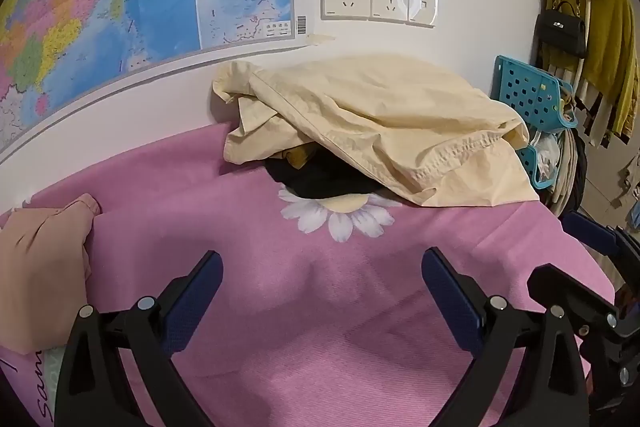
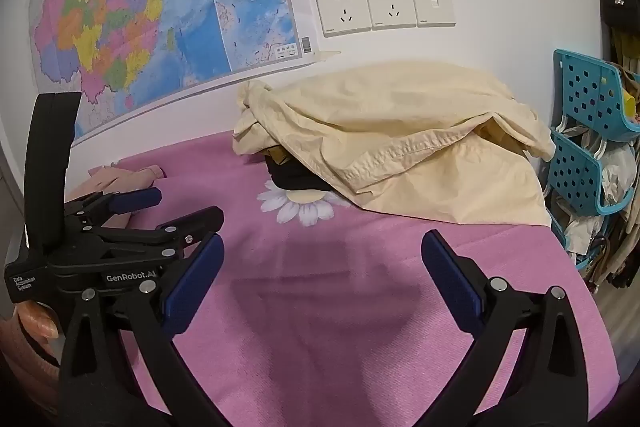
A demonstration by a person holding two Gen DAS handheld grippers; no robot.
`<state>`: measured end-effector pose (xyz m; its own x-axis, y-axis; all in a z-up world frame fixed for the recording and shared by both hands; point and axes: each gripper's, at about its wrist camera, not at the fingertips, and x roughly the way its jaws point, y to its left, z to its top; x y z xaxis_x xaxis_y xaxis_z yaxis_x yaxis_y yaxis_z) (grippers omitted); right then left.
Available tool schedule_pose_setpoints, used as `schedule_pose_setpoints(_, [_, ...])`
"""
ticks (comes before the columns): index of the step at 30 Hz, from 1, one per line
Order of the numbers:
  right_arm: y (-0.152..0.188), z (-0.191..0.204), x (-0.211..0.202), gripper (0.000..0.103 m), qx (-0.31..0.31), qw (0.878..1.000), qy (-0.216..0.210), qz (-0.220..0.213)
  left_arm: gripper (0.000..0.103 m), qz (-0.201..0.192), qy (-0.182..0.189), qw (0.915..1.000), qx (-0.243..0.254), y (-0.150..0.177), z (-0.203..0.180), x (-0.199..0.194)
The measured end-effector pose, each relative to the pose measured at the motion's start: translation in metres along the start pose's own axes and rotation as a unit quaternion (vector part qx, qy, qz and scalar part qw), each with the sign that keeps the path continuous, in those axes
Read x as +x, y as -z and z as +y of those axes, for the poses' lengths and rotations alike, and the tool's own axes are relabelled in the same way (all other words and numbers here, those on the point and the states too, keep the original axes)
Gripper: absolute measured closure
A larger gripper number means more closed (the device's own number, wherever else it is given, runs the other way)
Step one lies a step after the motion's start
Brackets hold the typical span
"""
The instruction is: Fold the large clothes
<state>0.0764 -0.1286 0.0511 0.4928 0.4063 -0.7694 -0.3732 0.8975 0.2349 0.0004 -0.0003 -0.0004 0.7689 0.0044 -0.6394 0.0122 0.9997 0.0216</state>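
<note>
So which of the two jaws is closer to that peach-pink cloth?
Left. The left gripper hovers right beside the peach-pink cloth; the right gripper hangs further right.

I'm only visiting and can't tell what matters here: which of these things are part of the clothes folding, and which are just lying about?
Part of the job:
- cream garment, heaped by the wall
- dark clothes tucked under it
- peach garment at the left
- left claw and right claw, both open and empty
- pink bedspread, the work surface

Just lying about:
- wall map
- sockets
- blue baskets
- black handbag
</note>
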Motion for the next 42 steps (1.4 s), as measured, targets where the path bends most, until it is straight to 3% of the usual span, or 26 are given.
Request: schedule_pose_setpoints(42, [-0.002, 0.003, 0.004, 0.006, -0.005, 1.0, 0.008, -0.002, 0.007, 0.004, 0.008, 0.9998, -0.018, 0.005, 0.006, 0.004])
